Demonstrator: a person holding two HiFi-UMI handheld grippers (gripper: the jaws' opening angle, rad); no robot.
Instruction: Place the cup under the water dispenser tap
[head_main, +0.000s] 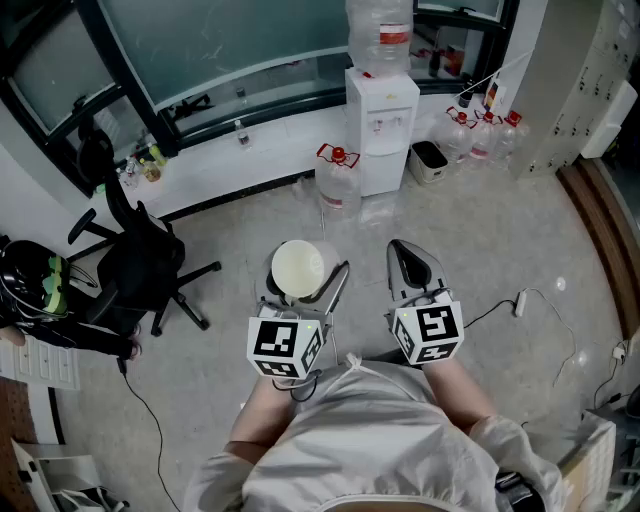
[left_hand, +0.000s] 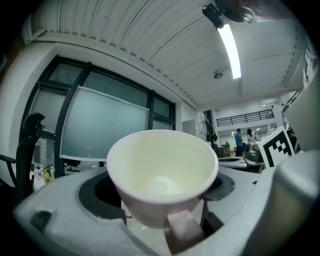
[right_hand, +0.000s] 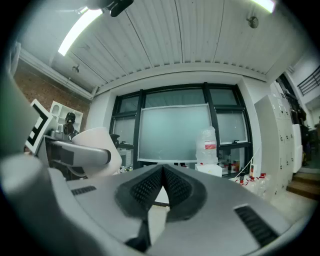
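Note:
A white paper cup (head_main: 298, 266) sits upright and empty between the jaws of my left gripper (head_main: 308, 277), which is shut on it. In the left gripper view the cup (left_hand: 162, 165) fills the centre, with the left gripper (left_hand: 160, 194) clamped round its lower wall. To the right of it, my right gripper (head_main: 413, 260) is shut with nothing in it; in the right gripper view its black ribbed pads (right_hand: 150, 187) meet at the right gripper (right_hand: 162, 175). The white water dispenser (head_main: 381, 120) with a bottle on top (head_main: 380, 35) stands ahead by the window, well beyond both grippers.
A large water bottle (head_main: 337, 180) stands on the floor left of the dispenser, and more bottles (head_main: 482, 130) and a small bin (head_main: 430, 160) stand to its right. A black office chair (head_main: 140, 265) stands at the left. A cable with a plug (head_main: 520, 302) lies on the floor at the right.

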